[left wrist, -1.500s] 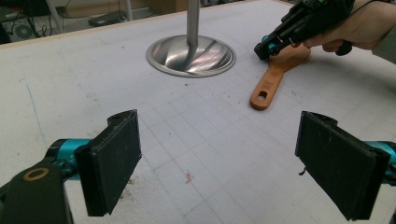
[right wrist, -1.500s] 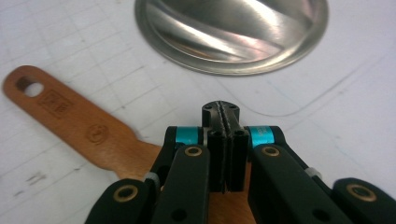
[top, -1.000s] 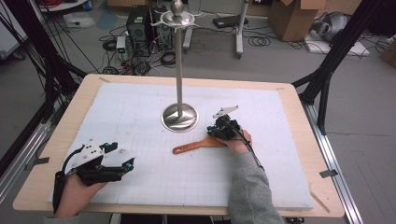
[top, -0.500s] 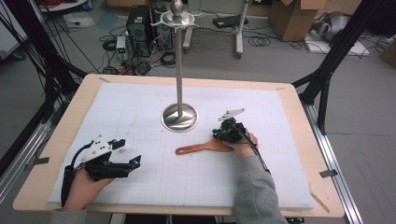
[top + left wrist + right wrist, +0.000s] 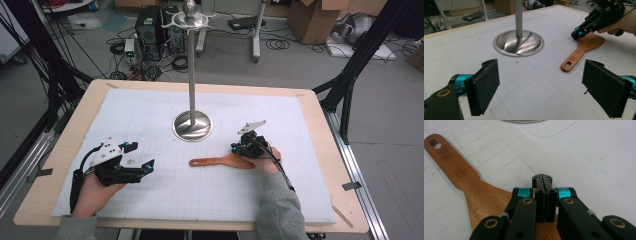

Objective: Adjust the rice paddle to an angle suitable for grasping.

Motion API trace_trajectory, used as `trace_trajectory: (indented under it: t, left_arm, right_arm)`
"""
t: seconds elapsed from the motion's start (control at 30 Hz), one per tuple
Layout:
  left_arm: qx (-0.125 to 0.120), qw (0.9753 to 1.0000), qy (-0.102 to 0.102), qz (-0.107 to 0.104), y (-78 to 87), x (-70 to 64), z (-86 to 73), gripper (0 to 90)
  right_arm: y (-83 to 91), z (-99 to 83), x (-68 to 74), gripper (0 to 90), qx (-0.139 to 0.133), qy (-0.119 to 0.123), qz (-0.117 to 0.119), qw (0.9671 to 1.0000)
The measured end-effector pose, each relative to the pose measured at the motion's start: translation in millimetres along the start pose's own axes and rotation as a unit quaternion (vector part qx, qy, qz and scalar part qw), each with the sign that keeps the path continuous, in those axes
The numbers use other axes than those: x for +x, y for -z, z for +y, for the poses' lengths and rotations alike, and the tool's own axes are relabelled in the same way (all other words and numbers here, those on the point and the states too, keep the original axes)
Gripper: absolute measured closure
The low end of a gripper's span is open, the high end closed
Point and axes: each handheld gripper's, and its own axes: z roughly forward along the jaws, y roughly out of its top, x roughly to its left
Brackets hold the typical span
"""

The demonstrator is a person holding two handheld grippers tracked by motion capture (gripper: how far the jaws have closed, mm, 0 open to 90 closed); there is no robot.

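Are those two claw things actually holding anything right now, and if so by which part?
Nothing is held. The left gripper is wide open over bare table. The right gripper is shut with nothing between its jaws, above the broad blade end of the wooden spatula.

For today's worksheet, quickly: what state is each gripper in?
Left gripper: open, holding nothing.
Right gripper: shut, holding nothing, above the flat brown wooden spatula.

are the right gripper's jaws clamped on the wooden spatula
No, in the right gripper view the right gripper has its jaws pressed flat against each other with nothing between them, above the wide end of the wooden spatula.
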Motion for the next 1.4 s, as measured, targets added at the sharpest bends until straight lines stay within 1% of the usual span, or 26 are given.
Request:
trace_trajectory:
  t: [0.07, 0.13, 0.23, 0.33, 0.43, 0.5, 0.63, 0.7, 0.8, 0.83, 0.93, 1.03, 1.07, 1.13, 1.27, 1.4]
  left_arm:
    - [-0.004, 0.9999, -0.006, -0.007, -1.4, -2.6, 3.7, 15.0]
    - [-0.01, 0.9998, -0.01, -0.012, -2.7, -5.1, 7.9, 15.0]
    - [-0.013, 0.9997, -0.012, -0.017, -5.0, -7.0, 11.5, 15.0]
    - [-0.01, 0.9996, -0.012, -0.022, -9.0, -6.5, 11.7, 15.0]
    - [-0.002, 0.9997, -0.012, -0.021, -15.0, -6.3, 11.0, 15.1]
    - [0.0, 0.9996, -0.012, -0.025, -19.4, -6.1, 11.4, 15.1]
    - [0.002, 0.9995, -0.011, -0.03, -26.1, -6.4, 13.1, 15.1]
    - [0.003, 0.9995, -0.012, -0.03, -29.3, -6.3, 13.8, 15.1]
    - [0.0, 0.9996, -0.01, -0.027, -33.8, -5.8, 15.2, 15.0]
    - [-0.001, 0.9996, -0.007, -0.028, -34.8, -6.1, 15.6, 15.0]
    - [-0.001, 0.9994, -0.008, -0.034, -39.2, -6.6, 17.6, 15.0]
    - [-0.001, 0.9989, -0.004, -0.047, -45.3, -8.5, 19.1, 15.0]
    - [0.001, 0.9988, -0.006, -0.048, -49.2, -9.8, 19.8, 15.0]
    - [0.001, 0.9988, -0.008, -0.048, -52.0, -10.1, 20.2, 15.0]
    - [0.005, 0.9986, -0.011, -0.052, -58.3, -11.3, 22.0, 15.0]
    - [0.005, 0.9984, -0.016, -0.054, -62.4, -13.3, 24.5, 15.1]
  right_arm:
    - [2.2, -3.0, -0.3, 89.9, -0.002, -0.005, 0.003, 1.0]
    - [2.6, -3.7, -0.5, 89.9, -0.003, -0.003, 0.003, 1.0]
    - [4.9, -6.0, 0.8, 89.9, -0.001, -0.004, 0.003, 1.0]
    - [7.6, -8.3, 2.2, 89.9, 0.002, -0.003, 0.004, 1.0]
    - [10.2, -10.7, 4.3, 89.9, 0.003, 0.0, 0.004, 1.0]
    - [10.8, -11.4, 5.2, 89.9, 0.003, -0.002, 0.004, 1.0]
    - [14.6, -14.7, 8.0, 89.9, 0.006, -0.001, 0.008, 0.9999]
    - [16.2, -16.2, 9.3, 89.9, 0.007, 0.003, 0.011, 0.9999]
    - [18.3, -19.0, 10.5, 89.9, 0.006, 0.0, 0.013, 0.9999]
    - [20.0, -21.3, 11.3, 89.9, 0.005, -0.003, 0.016, 0.9999]
    - [21.8, -23.2, 12.3, 89.9, 0.006, -0.002, 0.018, 0.9998]
    - [24.6, -25.1, 16.0, 89.9, 0.009, 0.003, 0.015, 0.9998]
    - [25.9, -26.6, 18.4, 89.9, 0.009, 0.005, 0.013, 0.9999]
    - [26.5, -27.3, 19.2, 89.9, 0.008, 0.006, 0.013, 0.9999]
    - [29.4, -31.9, 24.0, 89.9, 0.005, 0.005, 0.019, 0.9998]
    - [32.4, -35.0, 29.3, 89.9, 0.006, 0.01, 0.023, 0.9997]
